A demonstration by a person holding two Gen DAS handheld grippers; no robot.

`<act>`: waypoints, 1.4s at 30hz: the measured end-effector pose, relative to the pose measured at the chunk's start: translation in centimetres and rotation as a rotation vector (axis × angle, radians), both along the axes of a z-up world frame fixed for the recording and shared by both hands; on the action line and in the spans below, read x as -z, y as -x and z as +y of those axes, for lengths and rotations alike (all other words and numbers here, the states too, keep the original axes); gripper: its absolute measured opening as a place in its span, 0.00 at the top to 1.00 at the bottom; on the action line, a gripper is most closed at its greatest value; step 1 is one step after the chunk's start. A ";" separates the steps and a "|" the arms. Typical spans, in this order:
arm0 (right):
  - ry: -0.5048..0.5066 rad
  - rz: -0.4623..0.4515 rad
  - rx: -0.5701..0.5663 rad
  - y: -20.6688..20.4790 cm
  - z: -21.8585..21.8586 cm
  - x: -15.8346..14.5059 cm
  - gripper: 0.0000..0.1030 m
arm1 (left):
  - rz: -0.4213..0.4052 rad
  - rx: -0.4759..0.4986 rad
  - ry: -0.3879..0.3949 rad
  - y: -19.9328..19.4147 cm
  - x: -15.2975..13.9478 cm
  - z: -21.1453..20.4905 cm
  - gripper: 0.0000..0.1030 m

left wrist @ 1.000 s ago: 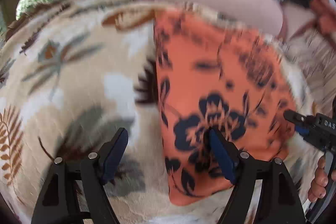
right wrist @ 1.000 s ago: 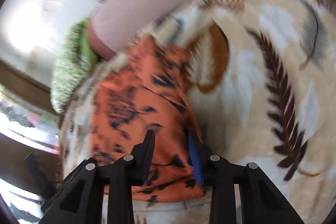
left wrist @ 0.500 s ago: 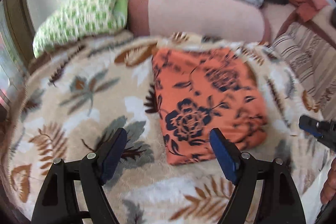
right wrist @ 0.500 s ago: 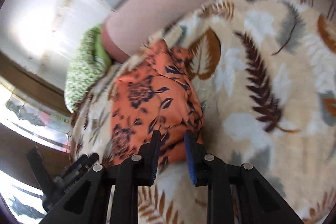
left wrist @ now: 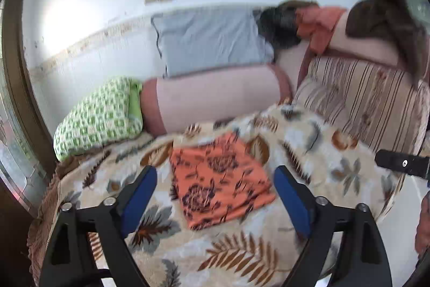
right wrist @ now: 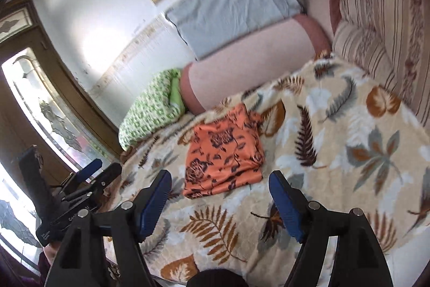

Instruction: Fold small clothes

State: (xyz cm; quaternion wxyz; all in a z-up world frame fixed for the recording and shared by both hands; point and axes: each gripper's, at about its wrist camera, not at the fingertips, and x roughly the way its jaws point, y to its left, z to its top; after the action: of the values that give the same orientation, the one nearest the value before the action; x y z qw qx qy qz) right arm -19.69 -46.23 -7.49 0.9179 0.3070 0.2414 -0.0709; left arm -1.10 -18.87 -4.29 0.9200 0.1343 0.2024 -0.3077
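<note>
We hold our left gripper [left wrist: 215, 195] above the blanket [left wrist: 309, 152] with its jaws spread wide; they have just been opening further, and nothing is between them. Past its blue pads [left wrist: 139, 195], well clear of them, lies the orange cloth [left wrist: 217, 179], folded into a rough rectangle with dark flowers on it (its near edge looks a little uneven). It rests flat on the leaf-print blanket, toward the far side of the bed and a bit left of the middle.

Our right gripper [right wrist: 220, 203] also hangs over the blanket with its jaws wide apart; they have just been opening too, and they hold nothing. From this view the cloth [right wrist: 225, 155] sits ahead of the pads, apart from both. At the left edge of the same view we see the other gripper's black body and one blue pad.

Behind the cloth a pink bolster [left wrist: 215, 101] lies along the wall, with a green pillow [left wrist: 99, 117] touching its left end and a grey pillow [left wrist: 209, 39] on top. A striped cushion [left wrist: 371, 104] stands to the right.
</note>
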 end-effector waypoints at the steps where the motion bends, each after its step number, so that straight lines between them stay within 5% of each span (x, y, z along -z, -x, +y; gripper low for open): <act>1: 0.010 -0.013 0.000 0.5 0.0 -0.8 0.24 | -0.020 0.004 0.021 0.5 -0.8 0.1 0.09; 10: 0.144 -0.131 0.028 4.3 1.9 -7.5 0.24 | -0.085 -0.004 0.152 3.0 -6.5 1.5 0.05; 16: 0.204 -0.214 0.014 3.7 4.8 -10.3 0.24 | -0.138 -0.047 0.160 3.8 -7.6 3.8 0.03; 34: 0.116 -0.187 -0.195 -8.4 15.5 -7.6 0.24 | -0.023 -0.438 0.078 -2.2 -2.6 15.4 0.00; 42: 0.150 -0.149 -0.249 -9.8 18.2 -6.8 0.24 | 0.012 -0.548 0.114 -3.7 -1.8 19.3 0.00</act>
State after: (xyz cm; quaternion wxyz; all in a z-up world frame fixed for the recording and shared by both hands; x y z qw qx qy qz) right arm -9.90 -28.02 -0.66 0.9553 0.2096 0.2030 0.0483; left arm 2.60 0.40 -2.53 0.9737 0.0209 0.2190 -0.0589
